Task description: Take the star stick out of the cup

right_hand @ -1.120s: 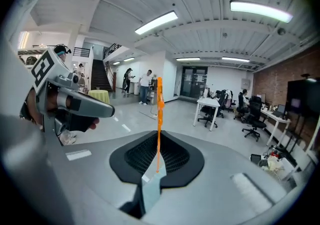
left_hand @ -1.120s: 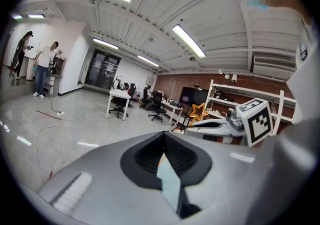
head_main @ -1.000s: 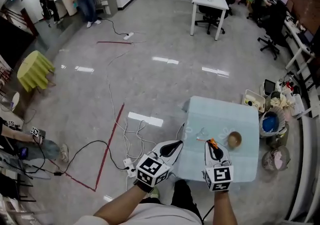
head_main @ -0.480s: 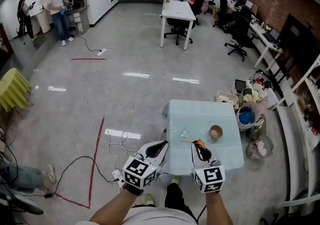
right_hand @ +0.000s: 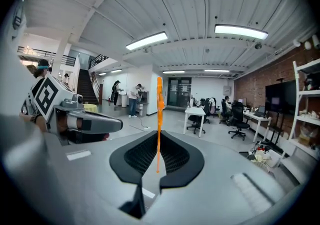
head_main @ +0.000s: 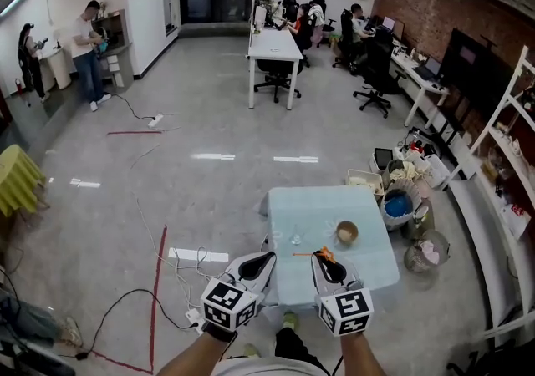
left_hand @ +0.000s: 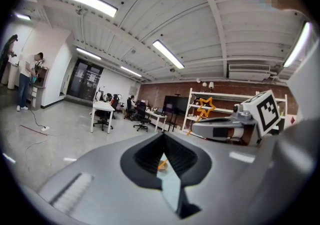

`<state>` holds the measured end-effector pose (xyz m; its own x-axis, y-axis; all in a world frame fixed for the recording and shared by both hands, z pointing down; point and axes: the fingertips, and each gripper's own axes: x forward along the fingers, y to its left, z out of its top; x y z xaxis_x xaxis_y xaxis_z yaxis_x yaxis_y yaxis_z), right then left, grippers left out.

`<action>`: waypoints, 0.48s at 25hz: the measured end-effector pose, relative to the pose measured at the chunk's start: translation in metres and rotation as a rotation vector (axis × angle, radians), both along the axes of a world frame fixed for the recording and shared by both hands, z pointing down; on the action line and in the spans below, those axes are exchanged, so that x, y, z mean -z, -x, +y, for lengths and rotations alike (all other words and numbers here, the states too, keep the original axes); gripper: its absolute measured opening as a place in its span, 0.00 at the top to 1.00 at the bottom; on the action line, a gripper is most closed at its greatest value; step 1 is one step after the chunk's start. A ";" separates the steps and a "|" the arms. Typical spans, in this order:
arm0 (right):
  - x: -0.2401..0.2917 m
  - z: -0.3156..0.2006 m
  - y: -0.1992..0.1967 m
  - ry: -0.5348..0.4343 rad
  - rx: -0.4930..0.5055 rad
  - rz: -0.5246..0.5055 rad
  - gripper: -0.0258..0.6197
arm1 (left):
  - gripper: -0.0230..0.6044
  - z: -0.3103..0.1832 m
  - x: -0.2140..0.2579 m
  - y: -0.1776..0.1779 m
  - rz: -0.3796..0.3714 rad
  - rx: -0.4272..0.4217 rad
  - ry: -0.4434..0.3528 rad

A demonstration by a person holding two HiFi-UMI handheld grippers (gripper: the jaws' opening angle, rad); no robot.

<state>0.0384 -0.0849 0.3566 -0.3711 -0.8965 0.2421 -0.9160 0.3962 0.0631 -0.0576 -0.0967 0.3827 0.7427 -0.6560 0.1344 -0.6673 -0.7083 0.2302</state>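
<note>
My right gripper (head_main: 325, 266) is shut on the thin orange star stick (head_main: 322, 254), held above the near part of the light blue table (head_main: 368, 261). In the right gripper view the stick (right_hand: 158, 119) stands upright between the jaws. From the left gripper view the star (left_hand: 204, 107) tops the stick above the right gripper (left_hand: 220, 130). A tan cup (head_main: 346, 232) stands on the table beyond the stick, apart from it. My left gripper (head_main: 255, 266) is shut on nothing, left of the table's near corner; a sliver of the cup (left_hand: 162, 164) shows through its jaws.
A small clear glass (head_main: 296, 240) stands left of the cup. Bins and bags (head_main: 399, 199) crowd the floor right of the table, beside a shelf (head_main: 510, 149). Cables and a power strip (head_main: 191, 316) lie on the floor left. Desks and seated people are far back.
The head view has tilted up, so the table looks smaller and farther. Both grippers sit lower in the view. The right gripper keeps the star stick, clear of the cup.
</note>
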 end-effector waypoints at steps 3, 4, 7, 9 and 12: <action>0.010 0.008 -0.001 0.000 0.005 -0.021 0.92 | 0.95 0.007 0.010 -0.002 -0.008 0.001 -0.013; 0.013 0.011 -0.001 -0.002 0.008 -0.027 0.92 | 0.95 0.009 0.013 -0.002 -0.008 0.004 -0.018; 0.019 0.019 -0.005 -0.007 0.017 -0.047 0.92 | 0.95 0.015 0.019 -0.005 -0.005 0.013 -0.031; 0.022 0.024 -0.005 -0.009 0.019 -0.062 0.92 | 0.95 0.020 0.023 -0.004 -0.006 0.013 -0.040; 0.025 0.033 -0.005 -0.012 0.019 -0.073 0.92 | 0.95 0.029 0.027 -0.007 -0.013 0.004 -0.047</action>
